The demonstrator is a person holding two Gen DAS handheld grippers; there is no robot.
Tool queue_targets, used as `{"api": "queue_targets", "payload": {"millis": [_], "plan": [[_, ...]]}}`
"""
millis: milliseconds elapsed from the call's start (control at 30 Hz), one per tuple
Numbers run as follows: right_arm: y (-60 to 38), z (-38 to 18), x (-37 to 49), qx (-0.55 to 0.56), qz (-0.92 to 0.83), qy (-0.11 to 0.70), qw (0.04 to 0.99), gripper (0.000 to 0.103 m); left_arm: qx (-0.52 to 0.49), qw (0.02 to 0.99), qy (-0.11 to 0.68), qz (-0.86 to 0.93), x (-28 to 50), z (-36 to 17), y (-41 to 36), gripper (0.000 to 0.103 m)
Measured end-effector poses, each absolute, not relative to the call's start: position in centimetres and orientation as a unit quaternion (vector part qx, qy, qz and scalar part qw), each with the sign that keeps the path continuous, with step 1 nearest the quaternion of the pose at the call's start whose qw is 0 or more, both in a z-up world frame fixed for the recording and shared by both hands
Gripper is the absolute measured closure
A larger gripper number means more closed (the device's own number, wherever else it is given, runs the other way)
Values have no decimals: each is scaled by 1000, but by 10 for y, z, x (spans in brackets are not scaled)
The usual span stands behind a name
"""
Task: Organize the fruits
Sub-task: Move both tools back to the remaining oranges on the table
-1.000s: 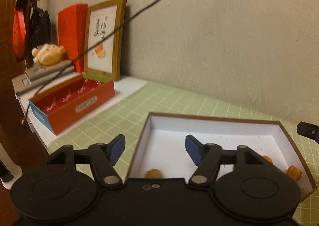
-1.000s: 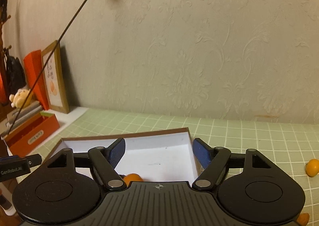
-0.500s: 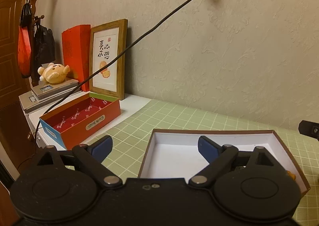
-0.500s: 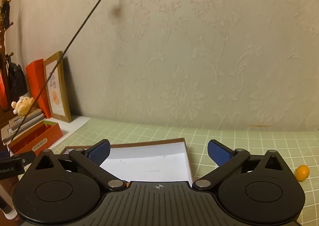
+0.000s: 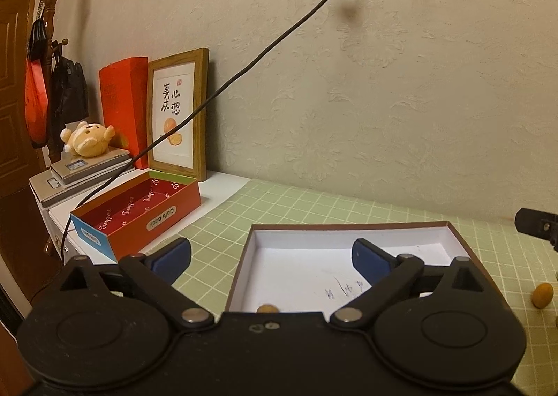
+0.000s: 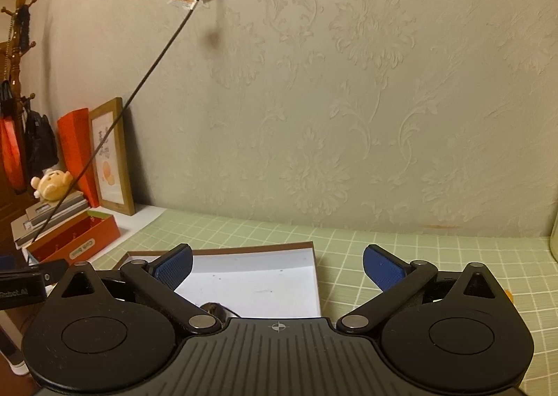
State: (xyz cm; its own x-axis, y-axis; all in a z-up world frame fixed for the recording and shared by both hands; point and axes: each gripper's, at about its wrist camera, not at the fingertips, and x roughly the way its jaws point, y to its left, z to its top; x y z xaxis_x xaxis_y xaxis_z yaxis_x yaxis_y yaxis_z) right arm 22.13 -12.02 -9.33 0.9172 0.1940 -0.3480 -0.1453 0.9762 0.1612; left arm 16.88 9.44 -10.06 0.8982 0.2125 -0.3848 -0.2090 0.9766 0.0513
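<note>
A shallow white-lined box with a brown rim [image 5: 348, 225] lies on the green grid mat; it also shows in the right wrist view [image 6: 223, 251]. One small orange fruit [image 5: 267, 308] peeks out inside its near edge, mostly hidden by my gripper body. Another small orange fruit [image 5: 542, 294] lies on the mat right of the box. My left gripper [image 5: 272, 256] is open and empty above the box's left part. My right gripper [image 6: 277, 265] is open and empty above the box's right edge. A dark round thing [image 6: 214, 309] shows in the box, unclear.
An open red box [image 5: 139, 211] sits at the left on a white surface, with a framed picture [image 5: 178, 113], a red folder, stacked books and a plush toy [image 5: 87, 139] behind. A black cable [image 5: 244, 64] hangs from a wall socket. A wall stands close behind the table.
Both grippers have risen and tilted up, so more wall and the sockets show. Both jaws have opened wider. The fruits in the box have slipped below view.
</note>
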Motion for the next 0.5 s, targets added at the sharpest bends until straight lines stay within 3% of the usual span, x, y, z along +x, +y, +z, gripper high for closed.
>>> {"api": "queue_targets", "payload": {"millis": [500], "plan": [[-152,-88,164,58,88,167,980,0,21,979,195,61,140,-100,51,10]]}}
